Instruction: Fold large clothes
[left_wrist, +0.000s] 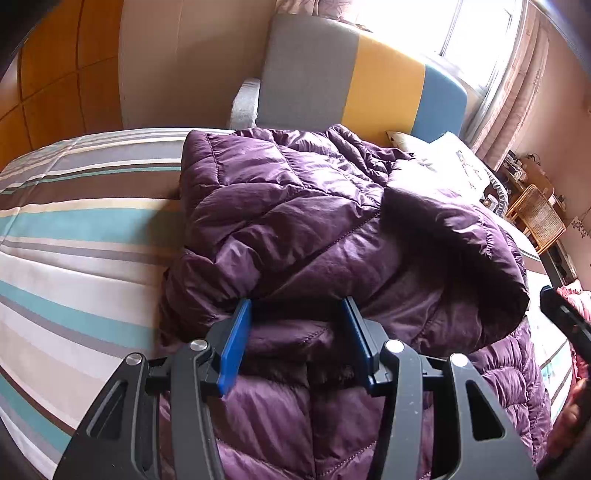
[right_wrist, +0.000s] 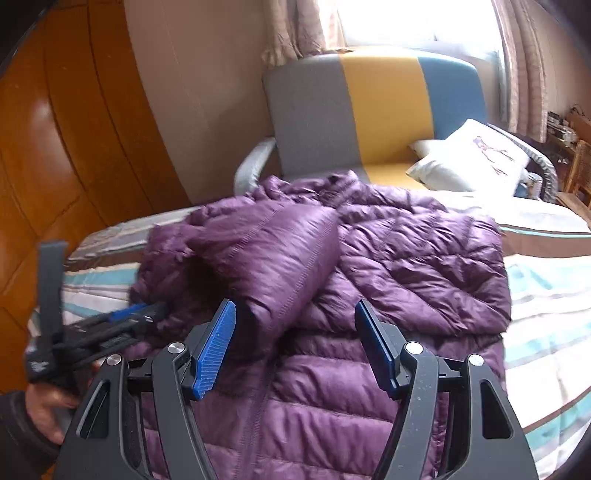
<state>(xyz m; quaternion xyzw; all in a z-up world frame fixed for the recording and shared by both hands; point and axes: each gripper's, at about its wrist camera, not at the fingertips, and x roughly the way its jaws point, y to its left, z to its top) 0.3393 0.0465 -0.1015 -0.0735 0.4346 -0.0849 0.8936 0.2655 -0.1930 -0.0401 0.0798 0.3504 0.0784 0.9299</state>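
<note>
- A purple quilted down jacket (left_wrist: 295, 206) is being shown lying on a bed covered by a striped sheet (left_wrist: 74, 229); in the left wrist view it is filling the centre and the lower right of the frame.
- In the right wrist view the jacket (right_wrist: 406, 266) is occupying the middle and bottom, with one sleeve (right_wrist: 273, 258) being laid diagonally across the body from upper centre to lower left.
- The left hand-held gripper (left_wrist: 295, 306) is being held over the near edge of the jacket at the bottom centre of its view. Its blue pads (left_wrist: 236, 343) are standing apart, with a fold of purple fabric between them; whether the fabric is being pressed cannot be told.
- The right hand-held gripper (right_wrist: 295, 310) is being held with its jaws spread above the jacket at the bottom centre of its view, and nothing is being pinched. The cuff end of the sleeve is lying just beside its left pad (right_wrist: 216, 347).
- The left hand-held gripper is also being seen at the left edge of the right wrist view (right_wrist: 140, 314), with a hand (right_wrist: 48, 406) being wrapped around its grip.
- A headboard in grey, yellow and blue (right_wrist: 373, 107) is standing at the top centre, and a white pillow (right_wrist: 469, 162) is lying at the upper right.
</note>
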